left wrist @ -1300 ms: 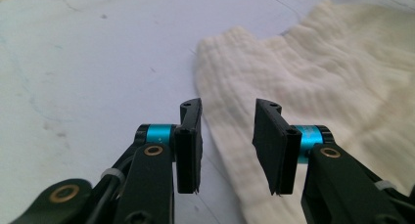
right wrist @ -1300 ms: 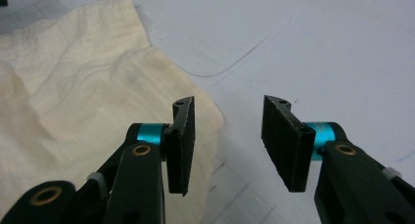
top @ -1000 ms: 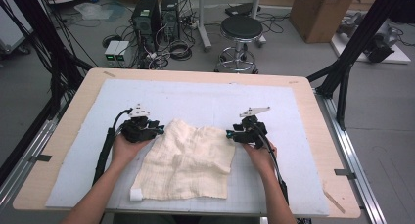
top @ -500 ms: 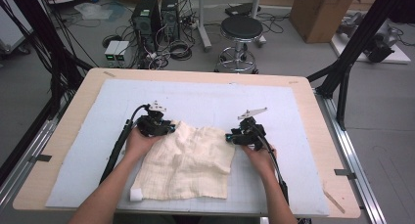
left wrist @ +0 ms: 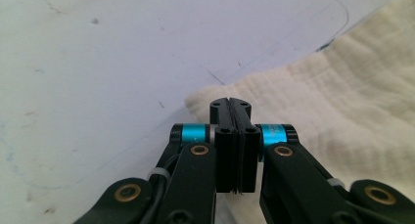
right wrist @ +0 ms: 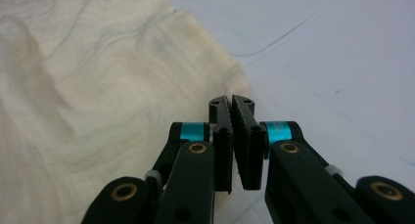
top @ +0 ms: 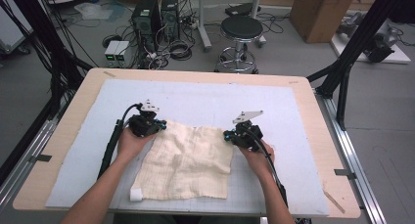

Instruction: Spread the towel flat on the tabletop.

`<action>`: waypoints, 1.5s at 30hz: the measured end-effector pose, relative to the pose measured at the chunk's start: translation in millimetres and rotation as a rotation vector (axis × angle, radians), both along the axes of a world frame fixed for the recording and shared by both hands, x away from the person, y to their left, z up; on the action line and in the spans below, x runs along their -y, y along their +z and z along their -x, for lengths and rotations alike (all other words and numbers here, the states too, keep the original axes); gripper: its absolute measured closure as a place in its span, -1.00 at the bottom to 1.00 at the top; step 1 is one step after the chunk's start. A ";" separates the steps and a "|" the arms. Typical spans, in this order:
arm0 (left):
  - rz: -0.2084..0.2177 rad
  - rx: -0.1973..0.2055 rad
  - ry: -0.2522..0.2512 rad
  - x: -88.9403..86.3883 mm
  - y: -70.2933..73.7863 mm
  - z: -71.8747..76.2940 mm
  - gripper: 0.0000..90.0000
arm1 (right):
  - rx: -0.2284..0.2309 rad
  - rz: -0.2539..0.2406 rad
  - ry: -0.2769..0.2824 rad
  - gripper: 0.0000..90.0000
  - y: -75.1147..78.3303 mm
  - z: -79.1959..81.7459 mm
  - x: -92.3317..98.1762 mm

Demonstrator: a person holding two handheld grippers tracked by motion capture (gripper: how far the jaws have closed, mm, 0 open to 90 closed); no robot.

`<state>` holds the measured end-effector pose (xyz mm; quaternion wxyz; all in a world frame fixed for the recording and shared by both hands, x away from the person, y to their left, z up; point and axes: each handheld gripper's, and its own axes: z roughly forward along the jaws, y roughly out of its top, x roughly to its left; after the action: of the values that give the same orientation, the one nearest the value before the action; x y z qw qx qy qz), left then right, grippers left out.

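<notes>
We see a cream, crinkled square gauze cloth [top: 188, 160] lying rumpled on the pale blue tabletop [top: 205, 99]. Our left gripper [left wrist: 229, 106] and right gripper [right wrist: 230, 102] have just closed their jaws, each pinching a far corner of that cloth.

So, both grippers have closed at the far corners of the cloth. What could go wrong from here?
1. The left gripper has just been closing on the very edge of the cloth; so thin a bite may slip when lifted.
2. The right gripper has also just been closing at its corner, yet its jaws look tapered, so the fabric could pull out.
3. If one corner slips, the cloth would hang unevenly and bunch.
</notes>
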<state>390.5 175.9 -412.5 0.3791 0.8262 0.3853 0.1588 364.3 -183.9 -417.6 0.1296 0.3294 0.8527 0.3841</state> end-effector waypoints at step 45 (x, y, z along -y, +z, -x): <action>0.109 0.017 0.138 -35.7 -3.0 -2.1 0.98 | 0.006 0.030 -0.086 0.91 18.2 -31.2 -0.6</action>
<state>392.6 211.6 -415.5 0.4151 0.7743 0.4462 0.1705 395.5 -183.3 -399.3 0.1535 0.3627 0.8429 0.3666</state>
